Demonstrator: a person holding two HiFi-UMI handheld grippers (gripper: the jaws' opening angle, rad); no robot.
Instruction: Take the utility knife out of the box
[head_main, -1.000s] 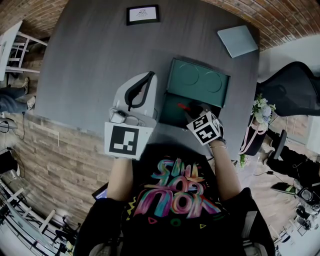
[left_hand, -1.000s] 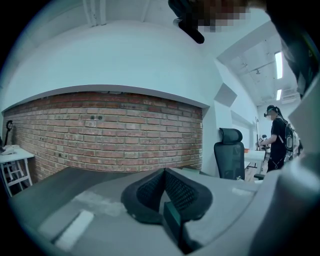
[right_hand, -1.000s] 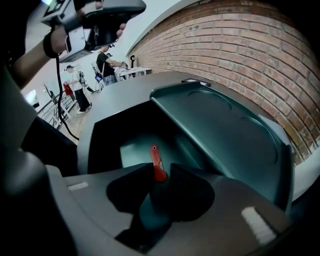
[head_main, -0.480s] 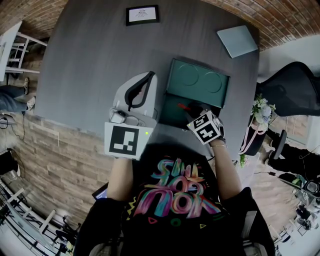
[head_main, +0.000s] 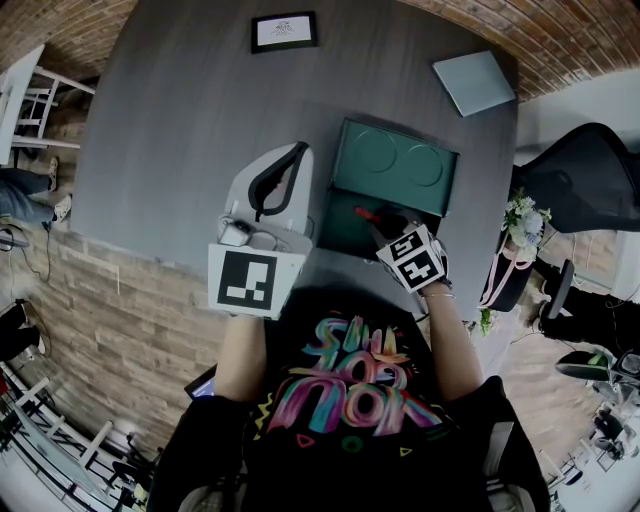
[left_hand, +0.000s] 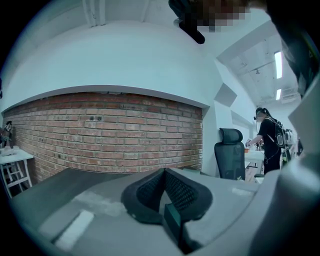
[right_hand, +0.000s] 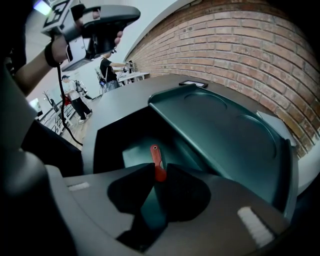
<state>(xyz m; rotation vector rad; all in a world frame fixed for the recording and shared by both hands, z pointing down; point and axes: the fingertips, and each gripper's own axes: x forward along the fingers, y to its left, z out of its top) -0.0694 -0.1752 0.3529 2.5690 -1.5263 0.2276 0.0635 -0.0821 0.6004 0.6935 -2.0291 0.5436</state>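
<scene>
The right gripper (right_hand: 159, 173) is pointed steeply down into an open green box (right_hand: 107, 145) on a dark table (head_main: 180, 130). Its jaws have just been closing, and the near end of a red utility knife (right_hand: 156, 157) is pinched between their tips. The rest of the knife is seen running away from the jaws over the pale floor of the box, with a small round hole at its far end. To the right of the jaws and beyond them, the raised lid (right_hand: 225, 130) of the box is tilted back, and two shallow round dents are seen in its inner face.

The left gripper (left_hand: 164, 171) is held nearly level above the table, to the left of the box and apart from it. Its jaws are pressed together at the tips, and nothing is held between them. Past these jaws, a brick wall (left_hand: 115, 135) is seen.
</scene>
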